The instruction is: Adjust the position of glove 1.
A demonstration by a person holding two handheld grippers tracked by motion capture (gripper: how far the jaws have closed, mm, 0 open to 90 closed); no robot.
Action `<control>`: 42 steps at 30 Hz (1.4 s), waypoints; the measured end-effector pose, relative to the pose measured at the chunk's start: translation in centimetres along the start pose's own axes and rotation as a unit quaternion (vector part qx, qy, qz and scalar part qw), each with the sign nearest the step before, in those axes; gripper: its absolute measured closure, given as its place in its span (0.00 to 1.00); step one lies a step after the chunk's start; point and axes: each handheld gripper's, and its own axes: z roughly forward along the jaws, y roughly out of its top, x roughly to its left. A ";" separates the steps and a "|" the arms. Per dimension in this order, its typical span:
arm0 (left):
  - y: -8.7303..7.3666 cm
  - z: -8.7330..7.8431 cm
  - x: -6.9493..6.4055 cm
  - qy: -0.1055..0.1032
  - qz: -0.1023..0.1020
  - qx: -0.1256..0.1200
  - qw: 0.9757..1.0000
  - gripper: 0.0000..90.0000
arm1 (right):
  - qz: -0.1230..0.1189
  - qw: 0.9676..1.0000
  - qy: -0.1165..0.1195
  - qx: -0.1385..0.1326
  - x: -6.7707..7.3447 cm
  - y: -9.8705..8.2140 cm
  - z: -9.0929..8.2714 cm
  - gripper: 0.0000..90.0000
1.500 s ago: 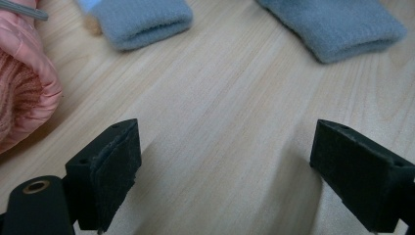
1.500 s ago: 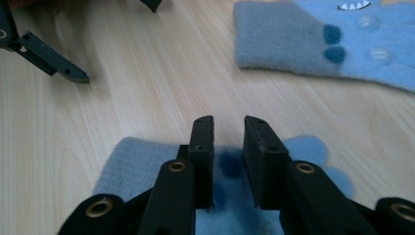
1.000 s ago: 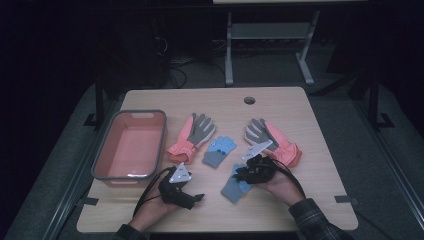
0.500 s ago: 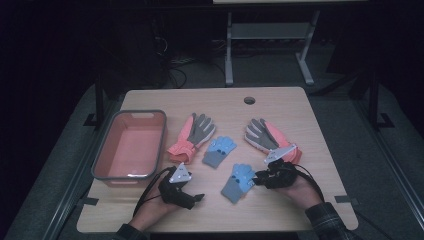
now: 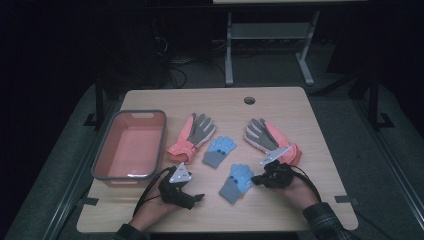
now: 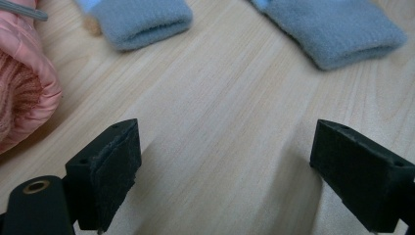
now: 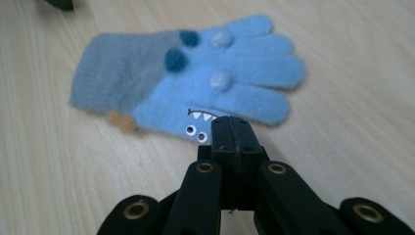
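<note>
High view: the right gripper (image 5: 257,179) lies low on the table (image 5: 280,105), its tips at the finger end of the near blue glove (image 5: 237,182), which stretches away from it toward the left gripper (image 5: 197,198). The pink basin (image 5: 102,159) stands well beyond the left gripper, on its far side. If the glove is meant for that basin, it must cross a long stretch of table, and a thin pinch at one edge may slip on the way.

Left gripper view: the left gripper (image 6: 222,161) has its jaws spread wide over bare wood, holding nothing. The cuff of the near blue glove (image 6: 337,32) lies ahead and to its right, the cuff of the second blue glove (image 6: 142,19) ahead and to its left, and a pink glove's cuff (image 6: 22,93) sits close at its left. A careless reach forward could catch the wrong cuff.

Right gripper view: the right gripper (image 7: 231,128) has just been closing, and its jaws are pressed flat together. The glove's near edge, by the googly eyes (image 7: 195,131), lies right at the tips, with the rest spread out ahead. No knit shows between the pads, so they may have closed on nothing or on a mere wisp. A lift from here could leave the glove behind, or drag and fold it.
</note>
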 end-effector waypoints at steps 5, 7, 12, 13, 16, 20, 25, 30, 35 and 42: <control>0.0 0.0 0.0 0.000 0.000 0.000 1.000 0.12 | 0.006 1.000 0.002 -0.025 0.2 0.4 0.0 0.78; 0.0 0.0 0.0 0.000 0.000 0.000 1.000 0.12 | 0.000 1.000 -0.004 -0.014 0.5 0.5 0.5 0.78; 0.0 0.0 0.0 0.000 0.000 0.000 1.000 0.12 | -0.020 1.000 -0.016 0.002 1.1 0.4 0.9 0.91; 0.0 0.0 0.0 0.000 0.000 0.000 1.000 0.12 | -0.022 1.000 -0.014 0.000 1.2 0.4 1.0 0.93; 0.0 0.0 0.0 0.000 0.000 0.000 1.000 0.12 | -0.025 1.000 -0.016 -0.001 1.3 0.4 0.9 0.96; 0.0 0.0 0.0 0.000 0.000 0.000 1.000 0.12 | -0.020 1.000 -0.020 -0.009 1.0 0.5 0.0 0.96; 0.0 0.0 0.0 0.000 0.000 0.000 1.000 0.12 | -0.009 0.998 -0.036 -0.045 0.4 1.0 -2.6 0.96; 0.0 0.0 0.0 0.000 -0.001 0.000 1.000 0.12 | -0.005 0.996 -0.051 -0.074 -0.2 1.2 -5.1 0.96; 0.0 0.0 0.0 0.001 0.000 -0.003 1.000 0.12 | -0.002 0.996 -0.043 -0.083 0.0 1.5 -6.9 0.96; 0.0 0.0 0.0 0.000 -0.002 -0.002 1.000 0.12 | -0.015 0.996 -0.028 -0.085 1.2 2.6 -8.5 0.97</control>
